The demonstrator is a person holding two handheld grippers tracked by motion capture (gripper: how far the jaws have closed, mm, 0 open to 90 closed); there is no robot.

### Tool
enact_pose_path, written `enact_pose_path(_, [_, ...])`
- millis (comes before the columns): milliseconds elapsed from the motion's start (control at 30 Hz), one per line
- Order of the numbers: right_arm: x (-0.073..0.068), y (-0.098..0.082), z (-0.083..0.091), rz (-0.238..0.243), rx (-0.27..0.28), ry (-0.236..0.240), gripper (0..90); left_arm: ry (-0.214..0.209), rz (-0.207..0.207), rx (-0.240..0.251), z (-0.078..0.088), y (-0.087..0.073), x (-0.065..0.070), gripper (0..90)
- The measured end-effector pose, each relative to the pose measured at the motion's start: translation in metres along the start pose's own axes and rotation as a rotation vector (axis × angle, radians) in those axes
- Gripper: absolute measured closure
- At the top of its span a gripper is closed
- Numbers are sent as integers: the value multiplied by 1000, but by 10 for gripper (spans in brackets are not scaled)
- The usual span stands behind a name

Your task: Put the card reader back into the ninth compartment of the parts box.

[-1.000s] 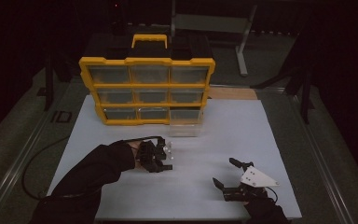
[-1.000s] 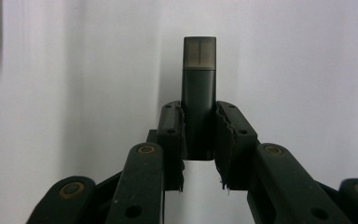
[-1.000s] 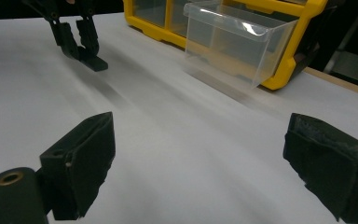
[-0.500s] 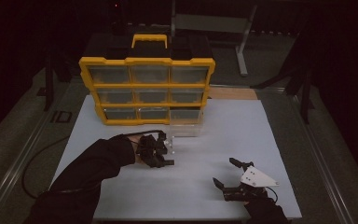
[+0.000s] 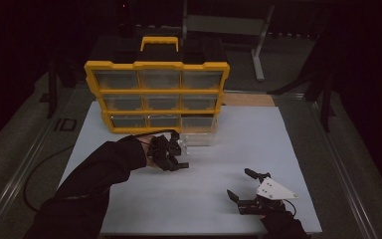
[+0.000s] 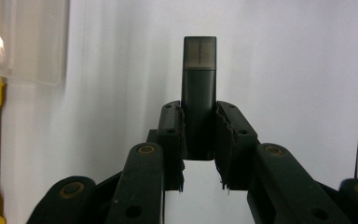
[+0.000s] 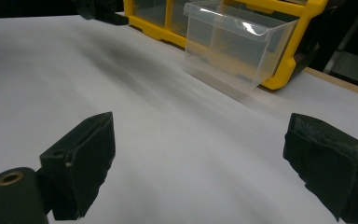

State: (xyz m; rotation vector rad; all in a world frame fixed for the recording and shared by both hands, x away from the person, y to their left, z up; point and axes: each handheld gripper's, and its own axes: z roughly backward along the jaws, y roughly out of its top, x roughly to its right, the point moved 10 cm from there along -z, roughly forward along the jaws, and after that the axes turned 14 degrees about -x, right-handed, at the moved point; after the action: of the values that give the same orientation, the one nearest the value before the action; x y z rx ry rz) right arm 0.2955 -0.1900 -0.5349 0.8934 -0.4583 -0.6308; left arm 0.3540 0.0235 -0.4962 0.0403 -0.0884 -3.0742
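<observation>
**Dark stick pinched beside pulled-out drawer**

The left gripper [image 5: 171,157] holds a small dark stick with a translucent cap [image 6: 198,93], its pads pressed on the lower body from both sides, above the white table [image 5: 238,149] just near of the yellow drawer cabinet [image 5: 156,94]. A clear drawer [image 7: 235,44] stands pulled out from the cabinet's bottom row, just right of that gripper. Well apart, at the near right, the right gripper [image 5: 243,186] rests low over the table, jaws spread wide with nothing between them.
</observation>
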Motion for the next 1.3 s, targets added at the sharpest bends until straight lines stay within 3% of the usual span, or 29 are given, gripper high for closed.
enact_pose_path(600, [0,0,0,-1,2,0,91,24,43,45,26,12,-24,742])
enact_pose_path(933, [-1,0,0,0,2,2,91,41,90,106,40,19,-39,741])
enact_pose_path(1300, [-2,1,0,-3,4,5,91,27,120,143,50,28,-53,741])
